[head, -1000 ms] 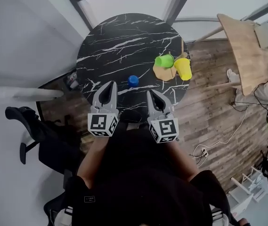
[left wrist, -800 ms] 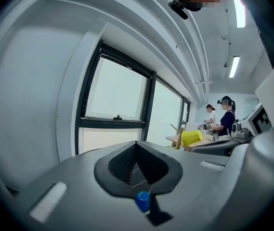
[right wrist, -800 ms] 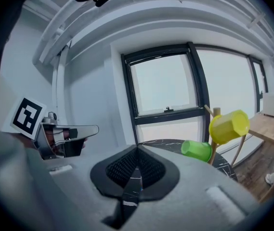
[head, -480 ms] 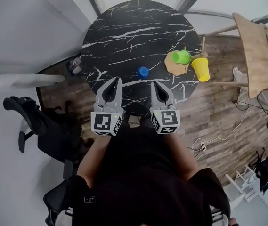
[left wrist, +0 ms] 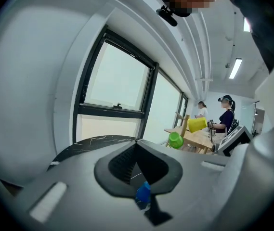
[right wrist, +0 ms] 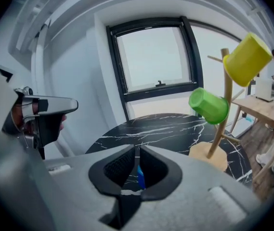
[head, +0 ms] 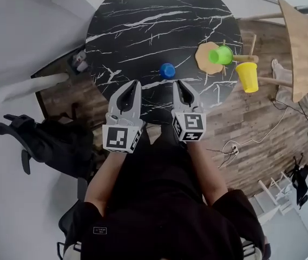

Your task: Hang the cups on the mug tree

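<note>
A blue cup (head: 168, 70) stands unhung on the black marble tabletop (head: 143, 26), left of the mug tree (head: 203, 64) already bearing a green cup (head: 220, 54) and a yellow cup (head: 247, 76); just nearer, the left tongs (head: 134, 83) are closed and empty while the right tongs (head: 178, 83) have just cracked open, empty, probably to take it
</note>
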The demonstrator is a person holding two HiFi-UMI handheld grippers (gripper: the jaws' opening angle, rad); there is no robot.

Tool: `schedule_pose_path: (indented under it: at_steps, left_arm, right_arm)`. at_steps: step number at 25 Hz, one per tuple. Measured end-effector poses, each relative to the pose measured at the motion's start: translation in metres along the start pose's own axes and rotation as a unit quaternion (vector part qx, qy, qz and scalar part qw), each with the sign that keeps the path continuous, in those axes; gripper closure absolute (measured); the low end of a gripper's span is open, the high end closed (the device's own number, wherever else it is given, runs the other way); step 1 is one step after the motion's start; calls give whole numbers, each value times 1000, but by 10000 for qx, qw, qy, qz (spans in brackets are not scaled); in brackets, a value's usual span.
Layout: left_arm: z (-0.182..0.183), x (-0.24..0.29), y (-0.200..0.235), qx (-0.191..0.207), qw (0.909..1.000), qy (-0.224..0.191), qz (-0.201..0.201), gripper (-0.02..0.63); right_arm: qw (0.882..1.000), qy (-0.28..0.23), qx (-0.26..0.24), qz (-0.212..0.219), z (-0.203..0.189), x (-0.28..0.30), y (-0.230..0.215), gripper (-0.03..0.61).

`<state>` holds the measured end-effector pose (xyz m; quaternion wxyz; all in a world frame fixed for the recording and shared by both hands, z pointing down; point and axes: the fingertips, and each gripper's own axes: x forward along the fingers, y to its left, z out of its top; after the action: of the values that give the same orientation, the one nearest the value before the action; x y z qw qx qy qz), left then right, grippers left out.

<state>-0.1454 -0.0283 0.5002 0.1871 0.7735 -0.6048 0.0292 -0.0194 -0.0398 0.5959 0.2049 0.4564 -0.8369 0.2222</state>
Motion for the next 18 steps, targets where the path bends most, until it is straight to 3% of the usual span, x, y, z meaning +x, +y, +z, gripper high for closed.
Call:
schedule_pose_path:
  at_steps: [6,13,18]
  left_arm:
    - [-15,14,10,-67,9998,136,-105,620]
    - [-29,26,31,-118,9997,214,-80,620]
    - [-42,28,35,-196,9993,308,-71,620]
  right_arm:
    - [9992,368,34,-119,-33,31,-6,494]
    - [9965,760,-116,-330,-65,65,-14,370]
    - [9941,986,-185,-405,-84,83,-20,354]
